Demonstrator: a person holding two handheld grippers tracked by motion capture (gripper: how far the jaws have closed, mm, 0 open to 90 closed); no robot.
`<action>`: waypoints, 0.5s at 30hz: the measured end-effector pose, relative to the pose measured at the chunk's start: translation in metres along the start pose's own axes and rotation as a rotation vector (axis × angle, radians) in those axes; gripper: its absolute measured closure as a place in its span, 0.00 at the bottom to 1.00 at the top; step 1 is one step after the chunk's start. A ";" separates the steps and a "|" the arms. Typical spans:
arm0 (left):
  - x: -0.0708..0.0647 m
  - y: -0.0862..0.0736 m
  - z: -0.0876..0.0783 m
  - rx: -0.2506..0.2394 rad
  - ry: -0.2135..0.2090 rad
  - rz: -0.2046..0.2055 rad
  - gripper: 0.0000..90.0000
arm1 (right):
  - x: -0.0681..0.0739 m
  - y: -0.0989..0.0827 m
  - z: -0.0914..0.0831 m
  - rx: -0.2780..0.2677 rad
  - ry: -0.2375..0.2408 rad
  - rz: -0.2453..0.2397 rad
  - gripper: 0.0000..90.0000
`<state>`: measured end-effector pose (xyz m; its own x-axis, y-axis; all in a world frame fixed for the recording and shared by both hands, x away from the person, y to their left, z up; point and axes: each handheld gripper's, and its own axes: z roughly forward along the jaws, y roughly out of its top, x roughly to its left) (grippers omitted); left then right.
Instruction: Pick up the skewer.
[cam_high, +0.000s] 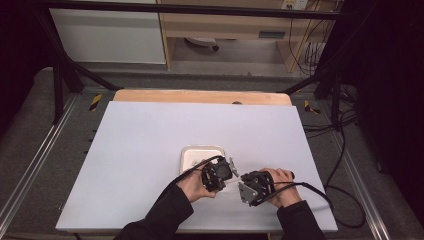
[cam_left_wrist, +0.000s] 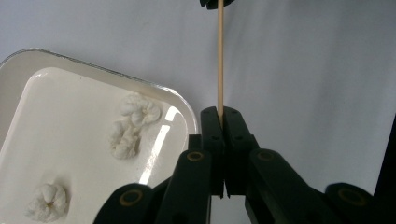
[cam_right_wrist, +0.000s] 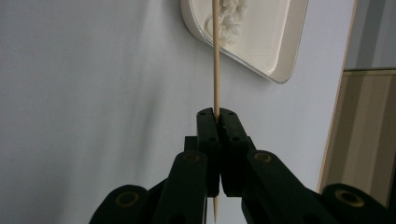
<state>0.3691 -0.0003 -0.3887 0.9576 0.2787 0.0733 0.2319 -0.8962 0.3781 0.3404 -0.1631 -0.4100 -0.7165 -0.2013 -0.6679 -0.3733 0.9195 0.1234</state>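
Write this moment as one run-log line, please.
left gripper: shut on thin wooden skewer | right gripper: shut on skewer | white rounded tray: two white lumps

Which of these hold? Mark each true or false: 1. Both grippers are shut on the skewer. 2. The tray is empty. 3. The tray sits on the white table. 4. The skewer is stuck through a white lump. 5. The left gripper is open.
1. True: the left gripper and the right gripper each clamp the skewer.
2. False: the tray holds white lumps; two show in the left gripper view.
3. True: it rests on the table.
4. False: the skewer's visible length is bare, and the lumps lie loose in the tray.
5. False: its jaws are shut on the skewer.
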 end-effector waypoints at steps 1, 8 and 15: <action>0.000 0.000 0.000 -0.001 0.000 -0.002 0.99 | 0.000 0.000 0.000 -0.002 0.000 0.000 0.99; -0.001 -0.002 -0.002 -0.018 0.009 -0.005 0.99 | -0.001 0.000 -0.002 -0.008 -0.015 0.023 0.97; 0.003 -0.012 -0.006 -0.028 0.025 -0.027 0.99 | -0.007 -0.009 -0.008 -0.045 -0.033 0.214 0.68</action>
<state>0.3687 0.0131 -0.3878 0.9463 0.3117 0.0859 0.2525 -0.8784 0.4058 0.3441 -0.1731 -0.4007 -0.7630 0.0086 -0.6463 -0.2409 0.9241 0.2967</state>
